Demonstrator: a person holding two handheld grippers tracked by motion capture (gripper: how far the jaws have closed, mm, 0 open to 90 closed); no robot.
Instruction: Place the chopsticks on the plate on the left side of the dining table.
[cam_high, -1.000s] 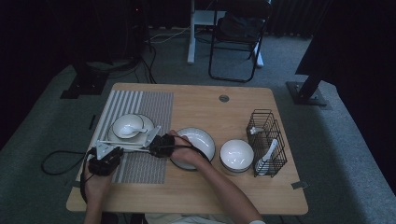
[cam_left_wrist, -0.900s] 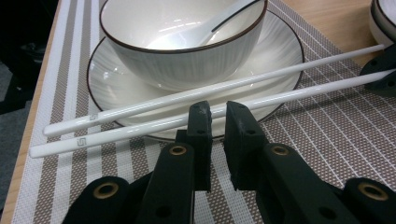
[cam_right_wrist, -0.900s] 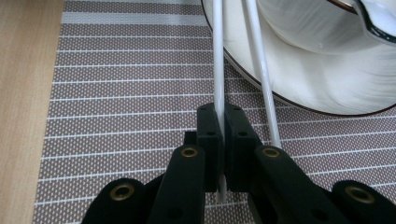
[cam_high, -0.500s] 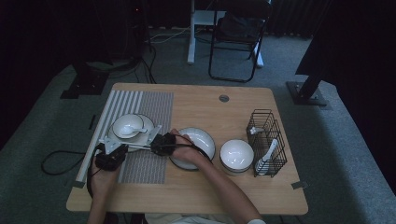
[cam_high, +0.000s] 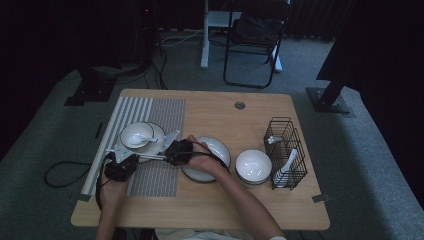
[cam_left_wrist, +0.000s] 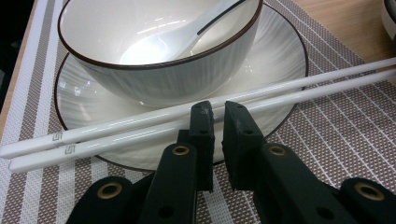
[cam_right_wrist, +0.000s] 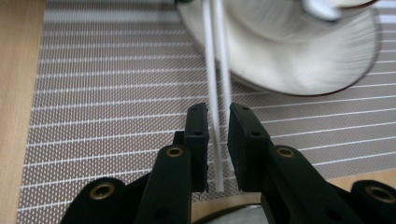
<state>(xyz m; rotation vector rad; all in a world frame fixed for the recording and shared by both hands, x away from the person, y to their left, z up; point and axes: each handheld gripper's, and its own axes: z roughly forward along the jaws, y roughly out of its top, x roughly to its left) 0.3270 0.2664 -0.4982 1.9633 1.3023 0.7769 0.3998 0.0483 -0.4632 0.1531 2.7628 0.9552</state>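
The left tool (cam_high: 121, 159) is sitting at the left of the striped placemat (cam_high: 160, 120), with its jaws clenched and nothing between them. In the left gripper view, its tips (cam_left_wrist: 217, 122) are sitting just in front of the pair of white chopsticks (cam_left_wrist: 187, 116) without gripping them. The chopsticks are lying side by side, resting across the near rim of the saucer (cam_left_wrist: 280, 60) and on the placemat.

On the saucer, a white bowl (cam_high: 137, 134) is standing upright, and a white spoon (cam_left_wrist: 177, 37) is lying inside it.

The right tool (cam_high: 176, 151) is sitting at the right end of the chopsticks. In the right gripper view, its jaws have just been opening; they are standing slightly apart, with the chopstick ends (cam_right_wrist: 215, 140) lying loose between them, so the grip is released.

Further right on the tabletop (cam_high: 210, 210), a flat plate (cam_high: 215, 150) is lying under the right hand (cam_high: 200, 159). Beside it, a stack of bowls (cam_high: 253, 166) is standing. At the far right, a black wire rack (cam_high: 285, 150) is holding another white spoon (cam_high: 285, 167).
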